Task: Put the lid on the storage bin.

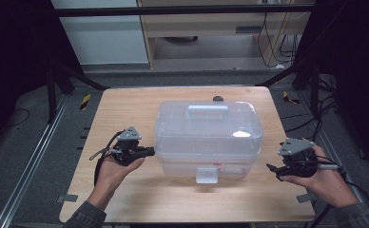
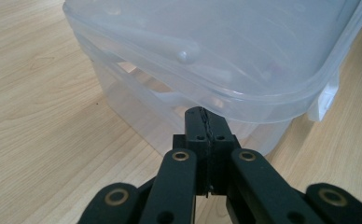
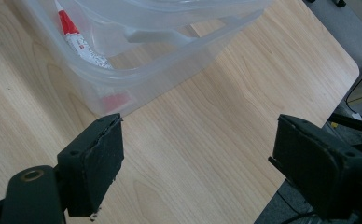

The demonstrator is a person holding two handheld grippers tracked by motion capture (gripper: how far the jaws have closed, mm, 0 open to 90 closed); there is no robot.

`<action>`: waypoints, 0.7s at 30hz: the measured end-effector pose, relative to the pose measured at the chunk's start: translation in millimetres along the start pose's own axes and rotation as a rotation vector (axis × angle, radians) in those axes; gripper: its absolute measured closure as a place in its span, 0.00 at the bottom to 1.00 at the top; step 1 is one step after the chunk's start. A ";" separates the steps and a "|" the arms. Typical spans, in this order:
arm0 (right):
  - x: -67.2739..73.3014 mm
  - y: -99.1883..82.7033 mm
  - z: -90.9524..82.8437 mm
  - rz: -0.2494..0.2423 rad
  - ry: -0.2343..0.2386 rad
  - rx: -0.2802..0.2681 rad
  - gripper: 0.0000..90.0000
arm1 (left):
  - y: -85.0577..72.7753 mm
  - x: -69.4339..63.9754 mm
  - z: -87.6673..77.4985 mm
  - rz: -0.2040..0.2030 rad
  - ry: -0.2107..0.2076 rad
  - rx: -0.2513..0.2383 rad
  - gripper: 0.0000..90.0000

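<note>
Plainly, left hand-held gripper (image 2: pixel 206 122) clenched empty beside clear box (image 1: pixel 206 137), right hand-held gripper (image 3: pixel 198 163) spread wide, holding nothing

High view: I look from above my side of the table (image 1: pixel 125 199), facing forward and down; the whole tabletop fits in frame, with floor and a cabinet beyond its far edge.

Left gripper view: camera sits low, just behind the left gripper (image 2: pixel 206 122), very close to the side of the clear box (image 2: pixel 207 56), looking along the jaws at it.

Right gripper view: camera rides behind the right gripper (image 3: pixel 198 154), looking down at the tabletop, box corner near the top of frame, table edge at right.

All three views share the box and the wood around it.
</note>
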State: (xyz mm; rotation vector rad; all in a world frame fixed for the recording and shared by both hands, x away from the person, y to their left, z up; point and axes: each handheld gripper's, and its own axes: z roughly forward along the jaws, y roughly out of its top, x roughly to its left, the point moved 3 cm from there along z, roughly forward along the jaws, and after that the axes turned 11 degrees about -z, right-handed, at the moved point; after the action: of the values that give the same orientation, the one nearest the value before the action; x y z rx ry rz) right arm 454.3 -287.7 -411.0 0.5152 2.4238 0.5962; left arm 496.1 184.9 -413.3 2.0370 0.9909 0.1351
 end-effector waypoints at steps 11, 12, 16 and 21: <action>-3.4 -4.8 -0.4 0.016 -0.022 0.010 0.18 | -1.1 32.5 -21.8 -0.022 0.138 -0.043 1.00; -3.9 -5.2 0.8 0.020 -0.022 0.012 0.18 | -1.2 35.9 -22.9 -0.014 0.153 -0.036 1.00; -8.2 -6.5 9.0 0.036 -0.035 0.038 0.19 | -1.7 52.3 -24.8 -0.007 0.214 0.000 1.00; -18.5 -8.5 29.0 0.073 -0.041 0.068 0.20 | -7.3 75.6 -20.3 -0.026 0.260 0.060 1.00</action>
State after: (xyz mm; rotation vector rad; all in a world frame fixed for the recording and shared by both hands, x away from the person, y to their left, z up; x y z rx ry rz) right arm 484.3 -295.1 -428.3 0.6409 2.4013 0.5300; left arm 534.7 252.5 -424.4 2.0958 1.1931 0.3674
